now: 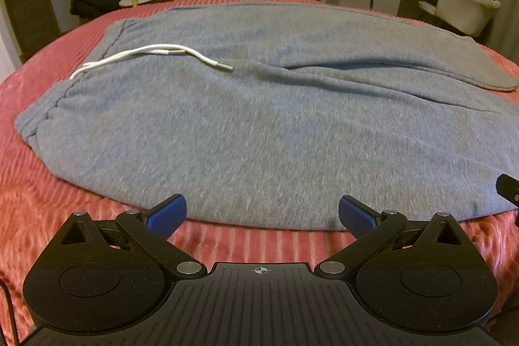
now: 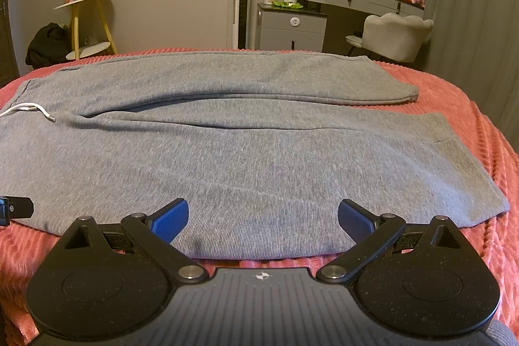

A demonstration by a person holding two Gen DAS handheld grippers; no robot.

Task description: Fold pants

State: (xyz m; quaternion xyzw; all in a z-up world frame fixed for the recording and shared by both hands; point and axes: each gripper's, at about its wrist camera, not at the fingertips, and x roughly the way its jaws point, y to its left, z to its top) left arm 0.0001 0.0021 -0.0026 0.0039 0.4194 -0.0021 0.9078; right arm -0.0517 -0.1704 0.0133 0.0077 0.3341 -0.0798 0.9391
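Grey sweatpants [image 2: 246, 158] lie flat across a pink ribbed bedspread [image 2: 480, 132], waistband to the left with a white drawstring [image 2: 29, 110], legs running right. The right gripper [image 2: 262, 218] hangs spread wide at the near hem edge, its blue pads [image 2: 170, 221] empty.

We see dim, warm indoor light; the pants [image 1: 259, 119] look softly blurred, and fisheye bending darkens corners beyond them.

Pants [image 2: 246, 158] spread flat on bed [image 2: 480, 132], waistband left, legs right, drawstring [image 1: 152, 54] lying on top.
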